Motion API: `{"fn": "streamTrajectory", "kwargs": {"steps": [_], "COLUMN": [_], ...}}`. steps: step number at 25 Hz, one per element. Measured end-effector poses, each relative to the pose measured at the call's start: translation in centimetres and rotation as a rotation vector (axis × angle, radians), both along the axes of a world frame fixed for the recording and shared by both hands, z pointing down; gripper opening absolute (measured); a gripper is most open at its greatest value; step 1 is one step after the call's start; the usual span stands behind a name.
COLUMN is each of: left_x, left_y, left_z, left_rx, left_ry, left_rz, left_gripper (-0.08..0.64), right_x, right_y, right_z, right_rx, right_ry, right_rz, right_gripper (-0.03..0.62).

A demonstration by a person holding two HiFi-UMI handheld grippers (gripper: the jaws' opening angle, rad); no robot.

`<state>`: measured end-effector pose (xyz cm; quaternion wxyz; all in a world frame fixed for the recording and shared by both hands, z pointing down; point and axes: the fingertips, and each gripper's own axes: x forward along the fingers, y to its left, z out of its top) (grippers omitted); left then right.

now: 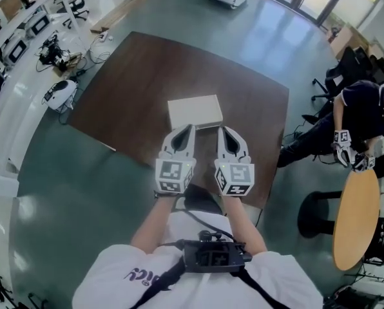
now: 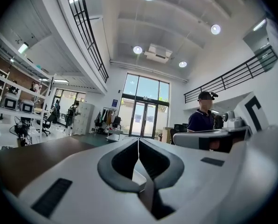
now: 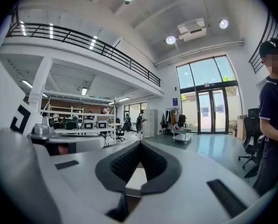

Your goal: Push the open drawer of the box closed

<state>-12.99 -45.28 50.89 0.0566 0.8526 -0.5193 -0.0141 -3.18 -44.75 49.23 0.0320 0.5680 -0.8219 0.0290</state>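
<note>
A flat white box [image 1: 194,111] lies on the dark brown table [image 1: 127,89], just beyond both grippers. From the head view I cannot tell whether its drawer stands out. My left gripper [image 1: 190,128] is shut with nothing in it, its tip close to the box's near side. My right gripper [image 1: 221,129] is shut and empty too, side by side with the left. In the left gripper view the jaws [image 2: 138,143] meet, and a bit of the box [image 2: 137,175] shows below them. The right gripper view shows the same: jaws [image 3: 140,144] closed, box [image 3: 136,179] under them.
A person [image 1: 358,116] sits at the right beside a round wooden table [image 1: 356,219]. An office chair [image 1: 339,76] stands behind. Benches with equipment [image 1: 47,56] line the left. The brown table's near edge [image 1: 243,201] runs under my hands.
</note>
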Motion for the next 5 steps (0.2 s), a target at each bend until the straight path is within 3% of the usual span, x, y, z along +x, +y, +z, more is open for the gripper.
{"fn": "streamTrajectory", "kwargs": {"steps": [5], "left_x": [-0.04], "left_y": [0.39], "left_z": [1.53], "left_rx": [-0.013], "left_ry": [-0.007], "left_rz": [0.024], "left_gripper": [0.009], "right_x": [0.00], "right_y": [0.05], "right_z": [1.37], "right_rx": [-0.015], "right_ry": [-0.001], "right_rz": [0.025], "right_gripper": [0.003]}}
